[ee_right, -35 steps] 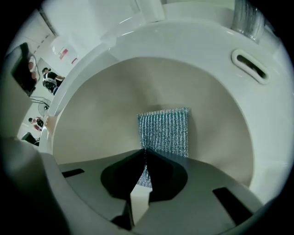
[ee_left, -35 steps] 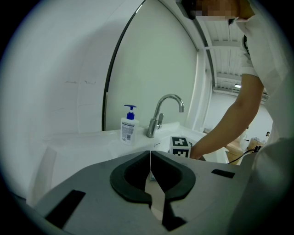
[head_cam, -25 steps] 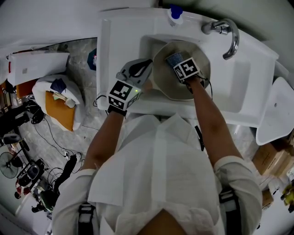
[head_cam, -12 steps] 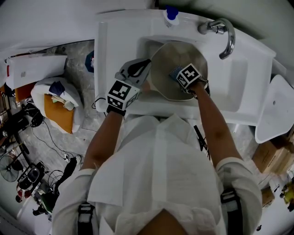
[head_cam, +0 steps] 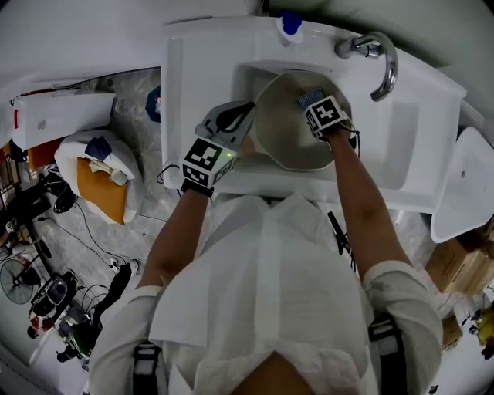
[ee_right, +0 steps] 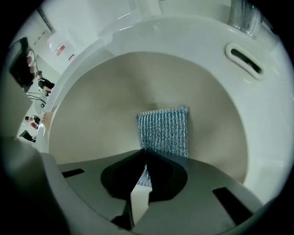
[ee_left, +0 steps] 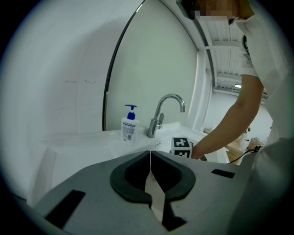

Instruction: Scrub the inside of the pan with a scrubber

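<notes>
A round beige pan (head_cam: 289, 139) lies in the white sink (head_cam: 390, 154). My right gripper (head_cam: 316, 104) reaches into the pan near its far right side and is shut on a blue-silver striped scrubber (head_cam: 309, 98). In the right gripper view the scrubber (ee_right: 164, 130) lies flat against the pan's inner wall (ee_right: 101, 110), just past the right gripper (ee_right: 145, 153). My left gripper (head_cam: 245, 109) is at the pan's left edge. In the left gripper view the left gripper (ee_left: 150, 153) is shut, with a thin beige strip of the pan's rim (ee_left: 149, 188) pinched between its jaws.
A chrome faucet (head_cam: 384, 55) curves over the sink's far right, and a soap bottle with a blue pump (head_cam: 292, 21) stands behind the basin. An overflow slot (ee_right: 243, 58) sits in the sink wall above the pan. Cables and bags (head_cam: 96, 173) clutter the floor at left.
The right gripper has swept the scrubber across the pan, first toward me and then out to the far right side. The left gripper has stayed on the pan's left edge.
</notes>
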`<action>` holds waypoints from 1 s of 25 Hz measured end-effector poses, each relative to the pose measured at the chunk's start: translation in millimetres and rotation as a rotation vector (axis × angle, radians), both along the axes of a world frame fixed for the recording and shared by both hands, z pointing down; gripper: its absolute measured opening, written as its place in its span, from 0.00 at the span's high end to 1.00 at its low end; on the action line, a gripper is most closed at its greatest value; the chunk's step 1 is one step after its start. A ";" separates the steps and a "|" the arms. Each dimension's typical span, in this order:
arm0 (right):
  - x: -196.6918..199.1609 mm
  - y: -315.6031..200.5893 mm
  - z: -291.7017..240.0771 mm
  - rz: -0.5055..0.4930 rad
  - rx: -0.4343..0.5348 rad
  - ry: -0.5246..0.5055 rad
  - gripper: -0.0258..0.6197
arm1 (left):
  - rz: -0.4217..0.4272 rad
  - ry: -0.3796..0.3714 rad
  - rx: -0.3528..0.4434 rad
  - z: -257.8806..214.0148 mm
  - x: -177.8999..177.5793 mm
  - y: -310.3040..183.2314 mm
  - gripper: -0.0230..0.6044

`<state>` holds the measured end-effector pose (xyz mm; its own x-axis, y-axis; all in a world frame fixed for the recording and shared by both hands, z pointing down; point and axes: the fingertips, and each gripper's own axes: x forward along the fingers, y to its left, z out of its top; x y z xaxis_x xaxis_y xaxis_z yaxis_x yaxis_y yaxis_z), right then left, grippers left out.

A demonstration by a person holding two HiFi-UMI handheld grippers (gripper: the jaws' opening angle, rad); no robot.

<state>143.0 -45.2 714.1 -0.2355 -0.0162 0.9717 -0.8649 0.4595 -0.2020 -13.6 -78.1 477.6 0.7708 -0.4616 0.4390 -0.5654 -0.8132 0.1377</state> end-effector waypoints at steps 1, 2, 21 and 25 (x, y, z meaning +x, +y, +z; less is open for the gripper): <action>-1.6 -6.2 -0.5 0.011 0.023 0.003 0.93 | -0.002 0.000 0.000 0.3 -0.8 0.1 0.93; -3.9 -11.5 -1.1 0.020 0.043 0.003 0.93 | -0.003 -0.001 0.001 0.4 -1.7 0.0 0.93; -87.5 -51.6 -95.3 0.117 0.407 -0.354 0.94 | -0.034 0.016 0.019 -8.0 -14.5 -9.3 0.93; -97.8 -75.6 -110.4 0.077 0.439 -0.355 0.94 | -0.036 0.023 0.028 -11.3 -14.5 -9.3 0.93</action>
<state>45.2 -120.8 603.7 -0.5287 -0.4311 0.7312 -0.8131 0.5044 -0.2906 -28.1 -87.4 466.3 0.7632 -0.5015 0.4074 -0.5916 -0.7960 0.1284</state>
